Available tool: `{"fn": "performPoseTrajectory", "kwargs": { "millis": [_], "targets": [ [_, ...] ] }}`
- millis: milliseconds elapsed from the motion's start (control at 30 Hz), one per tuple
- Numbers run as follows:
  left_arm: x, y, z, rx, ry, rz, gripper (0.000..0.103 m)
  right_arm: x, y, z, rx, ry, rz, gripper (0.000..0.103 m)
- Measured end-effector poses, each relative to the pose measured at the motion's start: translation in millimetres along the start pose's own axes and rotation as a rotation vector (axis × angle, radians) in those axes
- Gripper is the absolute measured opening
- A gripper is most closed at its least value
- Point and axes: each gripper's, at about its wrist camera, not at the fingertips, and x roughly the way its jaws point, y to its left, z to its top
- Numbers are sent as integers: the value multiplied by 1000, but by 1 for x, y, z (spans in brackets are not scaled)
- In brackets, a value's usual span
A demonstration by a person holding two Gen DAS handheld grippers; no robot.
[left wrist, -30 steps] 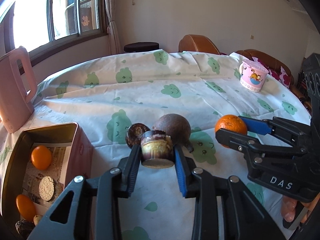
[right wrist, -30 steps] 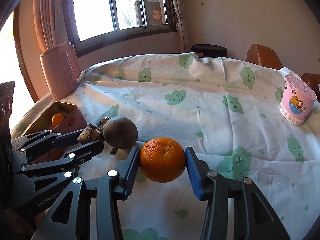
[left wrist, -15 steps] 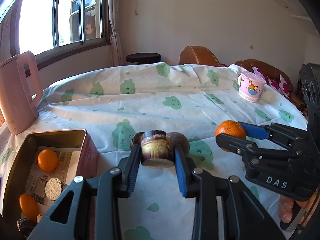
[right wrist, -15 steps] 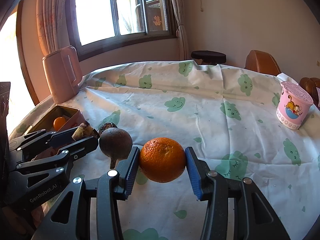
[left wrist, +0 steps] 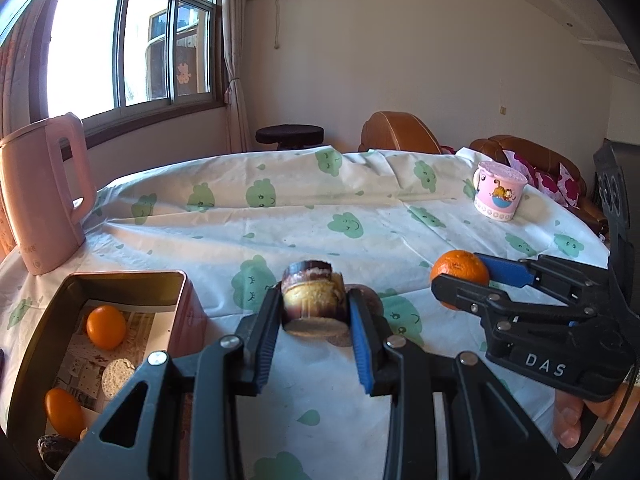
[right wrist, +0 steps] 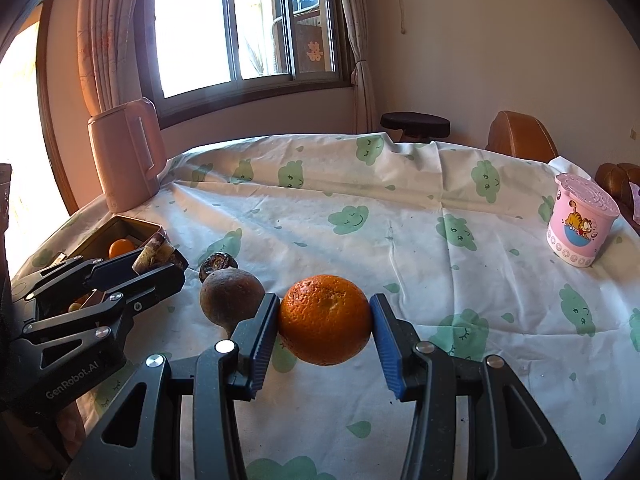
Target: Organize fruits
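My left gripper (left wrist: 314, 312) is shut on a short cut piece of sugarcane (left wrist: 313, 303), purple-skinned with a pale cut face, held above the tablecloth. My right gripper (right wrist: 324, 320) is shut on an orange (right wrist: 325, 320), also lifted; it shows in the left wrist view (left wrist: 459, 271) too. A round brown fruit (right wrist: 231, 298) and a small dark fruit (right wrist: 216, 264) lie on the cloth between the grippers. A pink tin box (left wrist: 182, 280) at the left holds two small oranges (left wrist: 106, 327), a cane slice and dark fruit.
A pink kettle (left wrist: 42, 192) stands at the back left. A pink lidded cartoon cup (left wrist: 498, 196) stands at the far right. The table has a white cloth with green cloud prints (left wrist: 280, 216). Chairs and a stool stand behind the table.
Both grippers have risen with their loads. The cane piece now hangs above the brown fruit, and the orange is higher off the cloth.
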Motion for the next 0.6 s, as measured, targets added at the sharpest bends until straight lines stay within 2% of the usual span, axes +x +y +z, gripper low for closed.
{"fn": "performPoseTrajectory", "kwargs": {
  "millis": [600],
  "targets": [
    [-14,0,-2,-2,-76,13,35,-13,4,-1,-18,-72,-22,48]
  ]
}}
